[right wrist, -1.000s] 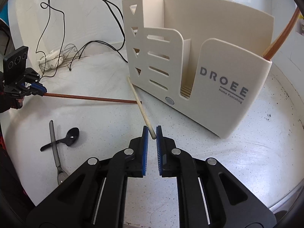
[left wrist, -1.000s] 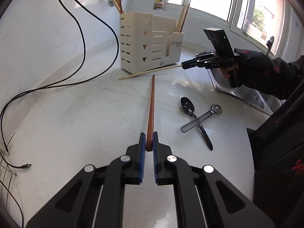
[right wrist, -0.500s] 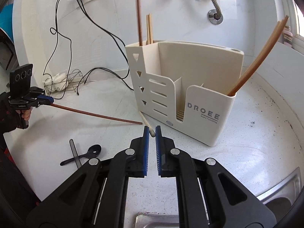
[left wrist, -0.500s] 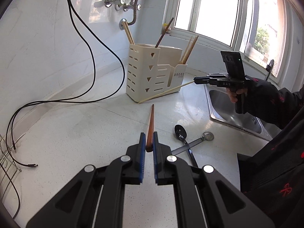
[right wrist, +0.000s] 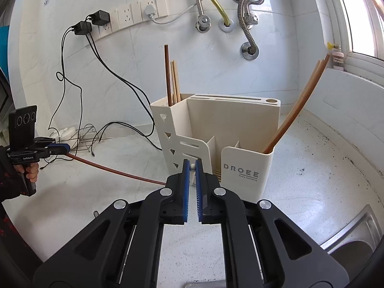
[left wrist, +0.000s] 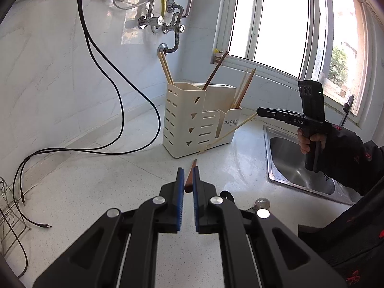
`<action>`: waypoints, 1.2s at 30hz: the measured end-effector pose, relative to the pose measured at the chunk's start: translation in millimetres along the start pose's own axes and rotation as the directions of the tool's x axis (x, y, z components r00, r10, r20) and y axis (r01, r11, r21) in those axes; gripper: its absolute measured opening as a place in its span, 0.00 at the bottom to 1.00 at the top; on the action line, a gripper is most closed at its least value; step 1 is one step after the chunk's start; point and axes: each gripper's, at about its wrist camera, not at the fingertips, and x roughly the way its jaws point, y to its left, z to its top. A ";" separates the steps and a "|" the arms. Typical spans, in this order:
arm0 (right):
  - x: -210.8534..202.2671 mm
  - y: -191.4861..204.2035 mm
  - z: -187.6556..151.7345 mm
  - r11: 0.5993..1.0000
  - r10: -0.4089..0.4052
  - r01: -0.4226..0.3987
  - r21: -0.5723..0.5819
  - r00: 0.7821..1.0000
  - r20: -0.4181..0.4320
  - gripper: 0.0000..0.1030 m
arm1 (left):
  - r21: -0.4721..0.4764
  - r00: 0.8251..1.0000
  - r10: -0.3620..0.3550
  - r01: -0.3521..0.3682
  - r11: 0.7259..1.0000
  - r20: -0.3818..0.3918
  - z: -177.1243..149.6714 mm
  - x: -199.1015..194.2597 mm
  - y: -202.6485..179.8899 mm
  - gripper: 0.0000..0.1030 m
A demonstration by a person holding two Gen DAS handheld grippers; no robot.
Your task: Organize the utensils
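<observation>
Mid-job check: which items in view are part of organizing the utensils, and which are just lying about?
Job items:
- dark chopstick in left gripper
- pale chopstick in right gripper
- cream holder
- steel spoon on counter

Lying about:
- black cables
- wire rack
- sink
- wall pipes

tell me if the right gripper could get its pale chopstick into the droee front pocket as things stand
Probably yes: the right gripper is shut on the pale chopstick, the holder stands close ahead, and its front pocket is open-topped with only leaning chopsticks inside.
</observation>
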 end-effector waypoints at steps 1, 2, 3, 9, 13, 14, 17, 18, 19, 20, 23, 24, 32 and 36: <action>-0.7 0.2 2.0 1.000 -0.007 0.007 0.003 1.000 0.006 0.04 | 0.003 1.000 0.007 -0.007 1.000 0.002 2.8 1.4 -1.9 0.06; -1.8 0.5 3.5 1.000 -0.010 0.010 0.006 1.000 0.010 0.04 | 0.002 1.000 0.005 -0.005 1.000 0.008 5.8 2.2 -3.5 0.06; -2.7 1.7 5.0 1.000 -0.023 0.023 0.003 1.000 0.014 0.04 | 0.001 1.000 0.002 -0.002 1.000 0.011 8.8 3.4 -4.7 0.06; -14.8 6.1 15.4 0.999 -0.038 0.037 0.013 0.997 0.061 0.04 | -0.026 0.999 0.006 -0.005 1.000 0.042 26.2 7.3 -6.8 0.06; -23.2 5.7 23.5 0.998 -0.054 0.052 0.022 0.995 0.079 0.04 | -0.042 0.997 0.013 -0.010 0.999 0.076 36.2 6.6 -5.6 0.06; -25.5 5.6 25.2 0.998 -0.060 0.059 0.021 0.995 0.082 0.04 | -0.047 0.996 0.011 -0.007 0.999 0.085 39.1 5.7 -5.3 0.06; -34.3 5.8 30.5 0.997 -0.078 0.076 0.018 0.992 0.096 0.04 | -0.046 0.994 0.020 -0.015 0.999 0.108 48.7 3.2 -7.4 0.06; -37.9 5.7 32.5 0.996 -0.086 0.085 0.016 0.991 0.103 0.04 | -0.045 0.993 0.023 -0.018 0.999 0.119 51.1 1.3 -8.4 0.06; -41.2 5.5 34.7 0.996 -0.086 0.085 0.017 0.991 0.106 0.04 | -0.043 0.992 0.019 -0.014 0.999 0.127 54.6 0.0 -9.8 0.06; -45.4 5.1 37.0 0.995 -0.096 0.095 0.019 0.989 0.114 0.04 | -0.039 0.990 0.023 -0.018 0.999 0.139 57.9 -1.6 -12.0 0.06; -59.5 3.5 45.0 0.994 -0.106 0.103 0.026 0.984 0.141 0.04 | -0.030 0.986 0.028 -0.024 0.999 0.165 68.8 -7.0 -17.2 0.06; -64.6 2.9 47.8 0.994 -0.109 0.106 0.026 0.983 0.149 0.04 | -0.029 0.985 0.025 -0.020 0.999 0.168 72.0 -8.8 -18.0 0.05; -96.2 -2.0 68.8 0.987 -0.160 0.159 0.025 0.963 0.215 0.04 | -0.014 0.975 0.003 0.001 1.000 0.220 92.5 -19.2 -24.0 0.00; -96.9 -5.4 69.4 0.987 -0.158 0.155 0.029 0.964 0.216 0.04 | -0.010 0.983 0.024 -0.023 1.000 0.183 82.6 -12.1 -19.6 0.00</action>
